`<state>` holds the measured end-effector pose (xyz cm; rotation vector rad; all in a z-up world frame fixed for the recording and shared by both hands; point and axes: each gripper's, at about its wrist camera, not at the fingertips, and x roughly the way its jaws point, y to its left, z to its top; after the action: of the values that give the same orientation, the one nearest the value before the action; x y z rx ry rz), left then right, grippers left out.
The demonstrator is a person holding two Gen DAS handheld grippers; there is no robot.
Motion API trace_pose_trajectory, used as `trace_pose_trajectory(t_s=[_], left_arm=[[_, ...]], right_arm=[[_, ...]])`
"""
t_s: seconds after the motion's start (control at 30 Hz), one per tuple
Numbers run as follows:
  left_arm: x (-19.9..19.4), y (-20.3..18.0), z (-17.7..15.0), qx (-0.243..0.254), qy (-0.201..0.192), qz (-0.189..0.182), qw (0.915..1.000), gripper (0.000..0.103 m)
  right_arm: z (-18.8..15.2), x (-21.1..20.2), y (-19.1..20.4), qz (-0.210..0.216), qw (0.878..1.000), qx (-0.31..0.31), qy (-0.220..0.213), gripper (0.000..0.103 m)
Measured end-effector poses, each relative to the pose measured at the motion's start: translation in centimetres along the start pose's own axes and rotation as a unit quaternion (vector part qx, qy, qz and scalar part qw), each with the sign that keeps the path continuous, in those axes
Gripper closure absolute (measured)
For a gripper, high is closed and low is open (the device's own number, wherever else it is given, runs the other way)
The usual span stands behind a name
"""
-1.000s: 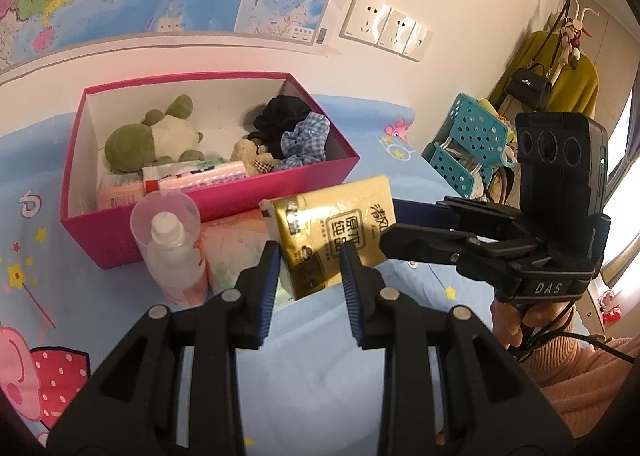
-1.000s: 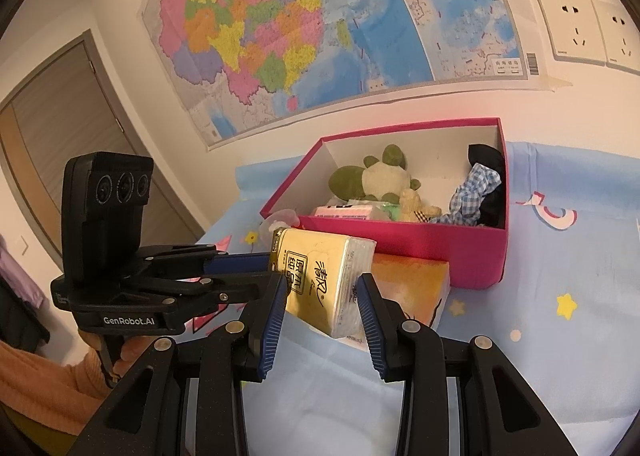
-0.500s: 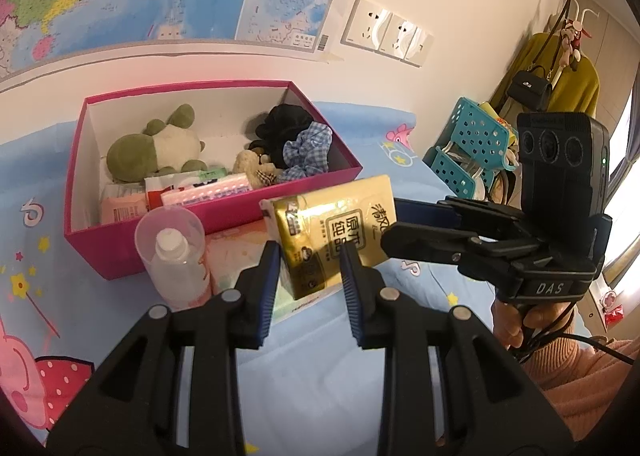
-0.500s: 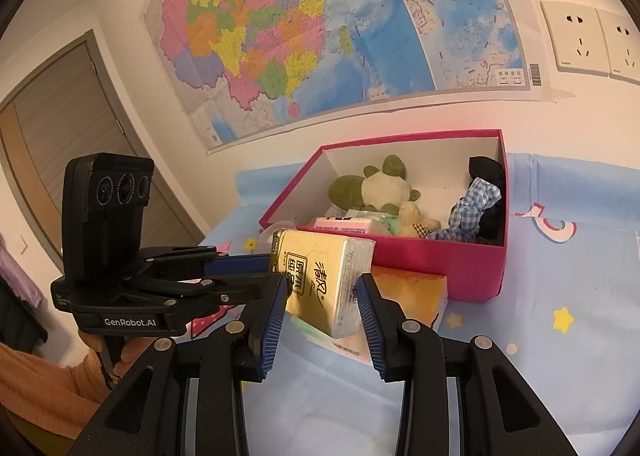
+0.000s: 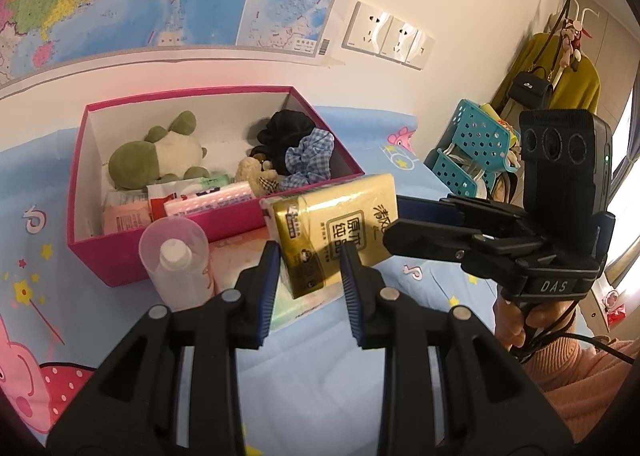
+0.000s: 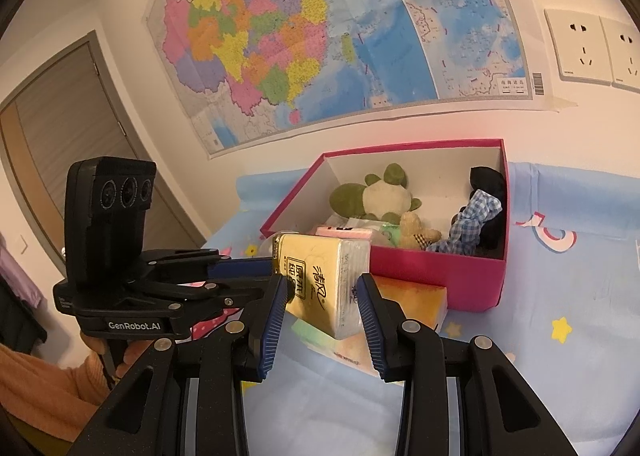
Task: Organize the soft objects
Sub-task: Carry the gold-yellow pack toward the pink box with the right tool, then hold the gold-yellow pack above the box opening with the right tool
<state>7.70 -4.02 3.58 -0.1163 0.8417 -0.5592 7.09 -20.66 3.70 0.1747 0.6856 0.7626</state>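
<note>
A yellow tissue pack (image 5: 336, 232) is held in the air between both grippers, just in front of the pink box (image 5: 224, 223). My left gripper (image 5: 310, 280) is shut on one end of it. My right gripper (image 6: 322, 306) is shut on the other end; the pack shows there too (image 6: 320, 280). The box (image 6: 436, 276) holds a green plush toy (image 5: 156, 155), a small bear (image 5: 254, 175), a checked scrunchie (image 5: 310, 155), black cloth (image 5: 286, 131) and several small packets (image 5: 188, 201).
An orange tissue pack (image 6: 412, 304) and a green one (image 6: 316, 336) lie on the blue sheet under the held pack. A clear bottle (image 5: 176, 260) stands at the box's front. A teal basket (image 5: 468, 147) sits at the right. The wall is right behind the box.
Both grippers have lifted the yellow tissue pack slightly and brought it closer to the pink box; the grip on it is unchanged.
</note>
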Motion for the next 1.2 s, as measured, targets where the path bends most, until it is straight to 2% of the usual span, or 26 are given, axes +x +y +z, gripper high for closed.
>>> trace_pose_trajectory(t_s=[1.2], left_arm=[[0.6,0.8,1.3,0.003,-0.003,0.003,1.0000,0.071]], right_arm=[[1.3,0.4,-0.1,0.002,1.000,-0.003,-0.010,0.065]])
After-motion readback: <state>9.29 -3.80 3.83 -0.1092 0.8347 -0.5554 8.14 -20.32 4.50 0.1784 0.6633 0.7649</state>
